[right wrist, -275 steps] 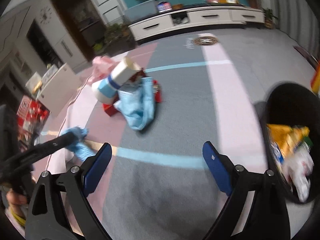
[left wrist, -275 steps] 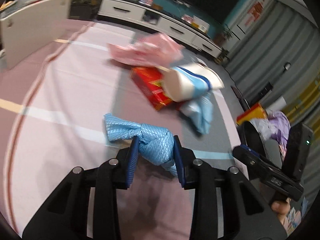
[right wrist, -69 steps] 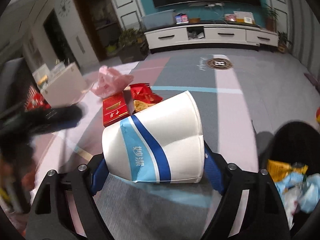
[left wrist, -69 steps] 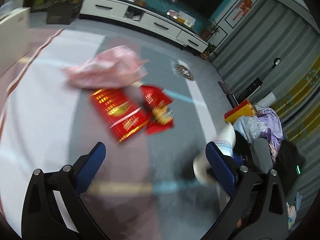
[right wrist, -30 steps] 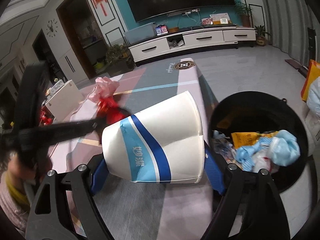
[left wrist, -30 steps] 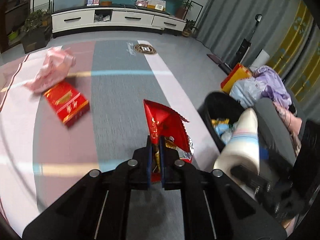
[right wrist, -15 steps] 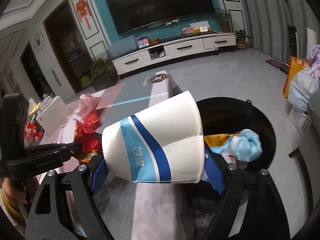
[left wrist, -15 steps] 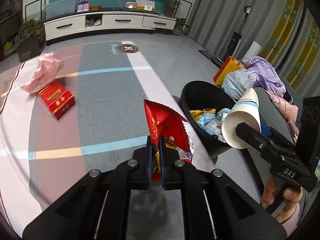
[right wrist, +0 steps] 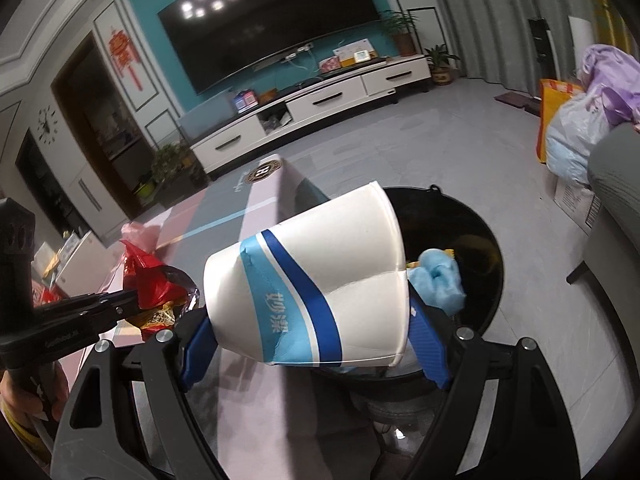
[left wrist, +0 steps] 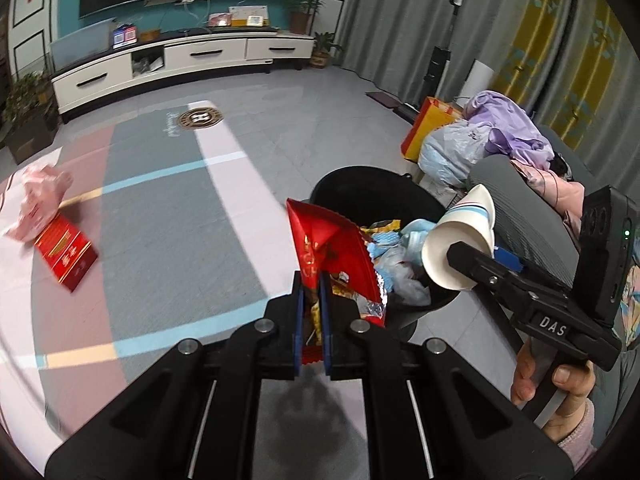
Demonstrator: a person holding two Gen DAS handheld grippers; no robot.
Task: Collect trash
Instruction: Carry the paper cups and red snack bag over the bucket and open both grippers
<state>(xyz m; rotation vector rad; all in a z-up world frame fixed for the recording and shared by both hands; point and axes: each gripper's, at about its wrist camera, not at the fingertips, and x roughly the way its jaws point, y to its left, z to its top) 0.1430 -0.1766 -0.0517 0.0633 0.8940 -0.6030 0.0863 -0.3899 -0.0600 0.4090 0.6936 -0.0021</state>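
My left gripper (left wrist: 311, 312) is shut on a red snack wrapper (left wrist: 332, 248), held up at the near rim of the black trash bin (left wrist: 360, 184). In the right wrist view that wrapper (right wrist: 148, 280) hangs at the left. My right gripper (right wrist: 312, 344) is shut on a crushed white paper cup with blue stripes (right wrist: 312, 284), held over the bin (right wrist: 480, 236). The left wrist view shows the cup (left wrist: 460, 248) above the bin's right side. The bin holds blue, yellow and white trash (left wrist: 396, 248).
A red box (left wrist: 66, 254) and a pink plastic bag (left wrist: 38, 196) lie on the striped mat at the left. Bags and clothes (left wrist: 480, 136) are piled beside a grey seat right of the bin. A white TV cabinet (left wrist: 180, 60) lines the far wall.
Both grippers have swung toward the bin with their loads. The bin has grown larger in both views, and the cup now hangs over its opening.
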